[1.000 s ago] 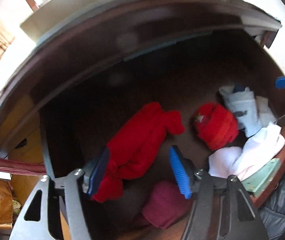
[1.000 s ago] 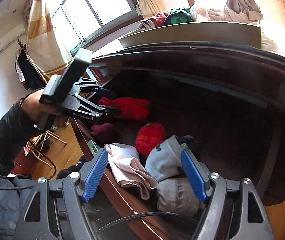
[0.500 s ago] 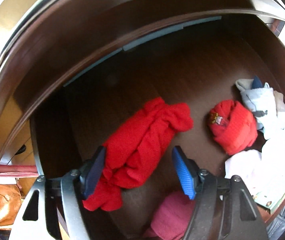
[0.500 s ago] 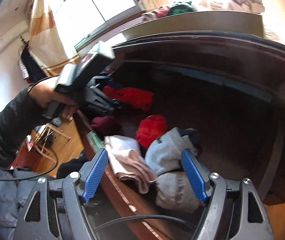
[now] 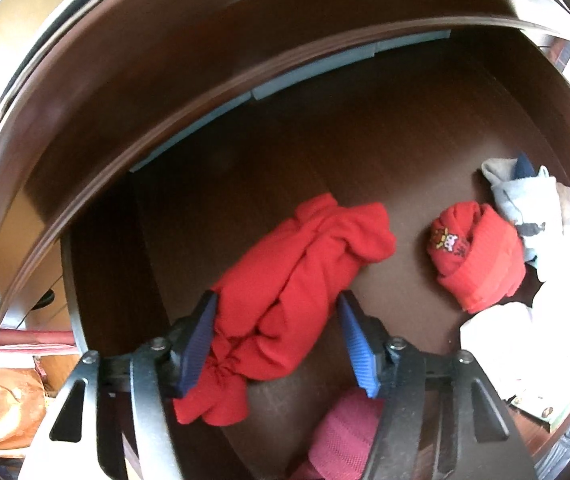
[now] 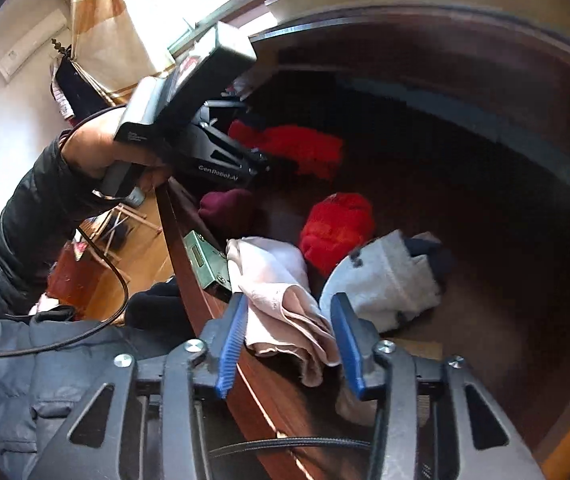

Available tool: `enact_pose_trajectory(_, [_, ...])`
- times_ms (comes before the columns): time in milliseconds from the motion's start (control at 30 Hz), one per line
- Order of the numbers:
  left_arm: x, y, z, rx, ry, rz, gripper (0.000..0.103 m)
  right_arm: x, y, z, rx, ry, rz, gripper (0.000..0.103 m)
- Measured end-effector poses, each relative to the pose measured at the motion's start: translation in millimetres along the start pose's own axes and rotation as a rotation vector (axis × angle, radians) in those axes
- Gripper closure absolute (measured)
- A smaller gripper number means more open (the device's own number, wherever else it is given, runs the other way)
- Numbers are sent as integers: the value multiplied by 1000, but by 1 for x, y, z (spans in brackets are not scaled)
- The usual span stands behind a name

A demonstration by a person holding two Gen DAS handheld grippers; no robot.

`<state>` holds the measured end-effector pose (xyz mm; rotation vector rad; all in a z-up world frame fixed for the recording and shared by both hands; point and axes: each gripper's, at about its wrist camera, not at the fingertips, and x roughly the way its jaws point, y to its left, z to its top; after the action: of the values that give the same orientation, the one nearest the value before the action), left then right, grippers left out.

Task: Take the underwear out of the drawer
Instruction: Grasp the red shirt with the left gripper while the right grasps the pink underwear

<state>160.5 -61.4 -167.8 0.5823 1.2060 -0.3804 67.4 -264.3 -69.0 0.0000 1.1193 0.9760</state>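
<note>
The right gripper [image 6: 285,340] sits nearest, over the drawer's [image 6: 189,280] front edge, with the pink garment [image 6: 281,300] between its blue pads. Its jaws have just been closing; the left pad touches the cloth, while a sliver of gap shows at the right pad, so I judge the pinch not quite complete. The garment hangs over the edge toward the gripper, its long axis running away into the drawer, roughly along the fingers.

Just beyond and to the right lies the grey piece [image 6: 389,280], and farther on the small red bundle [image 6: 337,228].

The left gripper [image 5: 277,340] points steeply down into the drawer's far-left part, and its jaws have just been closing too. The red roll [image 5: 297,276] lies between the pads, the left pad against the fabric, the right pad seemingly just clear. The roll's long axis slants away up and to the right, so the pads straddle its near end crosswise. A maroon piece [image 5: 341,436] lies below the right finger.

Each hand is nearest its own garment; lifting straight up should clear both.
</note>
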Motion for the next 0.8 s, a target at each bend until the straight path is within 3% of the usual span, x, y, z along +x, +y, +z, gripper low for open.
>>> enact_pose_trajectory(33, [0, 0, 0, 0, -1, 0, 44, 3, 1, 2, -4, 15, 10, 75])
enact_pose_trajectory(167, [-2, 2, 1, -11, -7, -7, 46, 5, 14, 3, -67, 13, -40, 92])
enact_pose_trajectory(267, [-7, 2, 0, -24, -10, -22, 46, -12, 14, 5, -55, -70, -60, 95])
enact_pose_trajectory(367, [-6, 2, -1, -18, -9, -16, 46, -31, 2, 8, -33, -128, -137, 95])
enact_pose_trajectory(500, [-10, 10, 4, -19, -7, -15, 46, -35, -22, 10, 19, -110, -214, 94])
enact_pose_trajectory(600, [-11, 14, 6, -19, -5, -10, 49, -35, -39, 11, 92, -81, -203, 85])
enact_pose_trajectory(633, [-11, 14, 6, -18, -5, -7, 49, -36, -37, 13, 78, -80, -231, 63])
enact_pose_trajectory(667, [-8, 13, 6, -17, -4, -6, 51, -36, -33, 15, 49, -68, -275, 33])
enact_pose_trajectory(700, [-6, 12, 5, -18, -4, -5, 53, -37, -27, 16, 15, -68, -325, 25])
enact_pose_trajectory(800, [-11, 12, 7, -19, -9, -4, 56, -42, -10, 22, -94, -81, -343, 23])
